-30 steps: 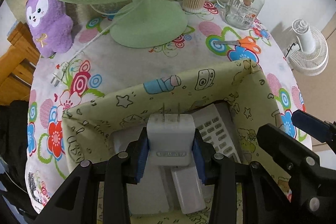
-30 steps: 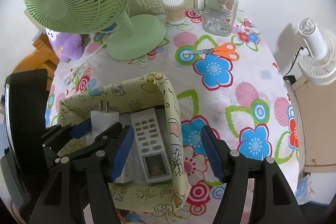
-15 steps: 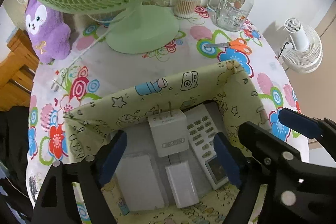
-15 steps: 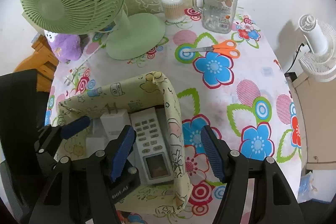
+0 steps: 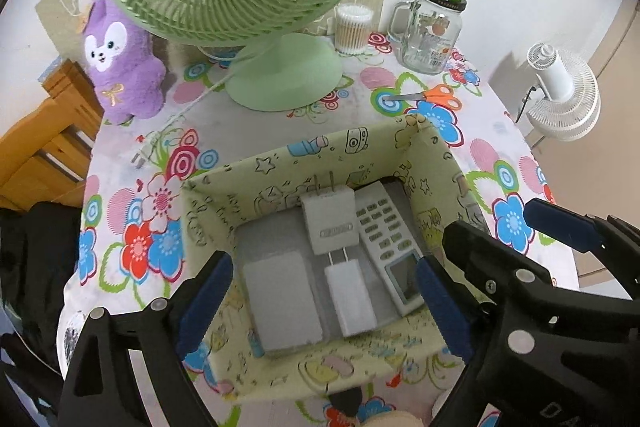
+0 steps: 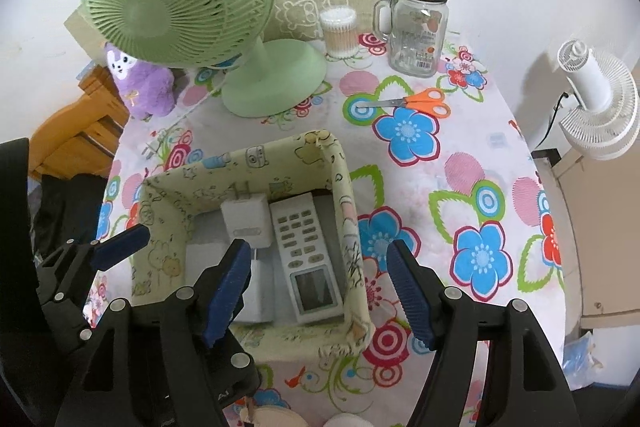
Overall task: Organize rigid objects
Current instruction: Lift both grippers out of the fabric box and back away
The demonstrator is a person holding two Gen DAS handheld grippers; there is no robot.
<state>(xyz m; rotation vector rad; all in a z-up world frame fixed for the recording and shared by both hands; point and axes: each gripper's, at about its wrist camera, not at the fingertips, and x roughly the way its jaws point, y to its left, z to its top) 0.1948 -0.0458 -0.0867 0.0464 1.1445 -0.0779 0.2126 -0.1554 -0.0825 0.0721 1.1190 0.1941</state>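
Scissors [image 6: 412, 102] beyond the storage box [image 6: 340, 163]

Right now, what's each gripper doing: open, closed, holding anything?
Left gripper: open, holding nothing; its fingers have just been opening above the box.
Right gripper: open, empty.

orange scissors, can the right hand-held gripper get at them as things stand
Probably yes. The orange scissors lie flat on open tablecloth beyond the fabric box, nothing over them, and the right hand-held gripper is open and empty.

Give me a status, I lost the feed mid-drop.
Left gripper open, jaws just opened, nothing held. Right gripper open, empty. Charger lies in fabric bin beside remote. Nothing in the way.
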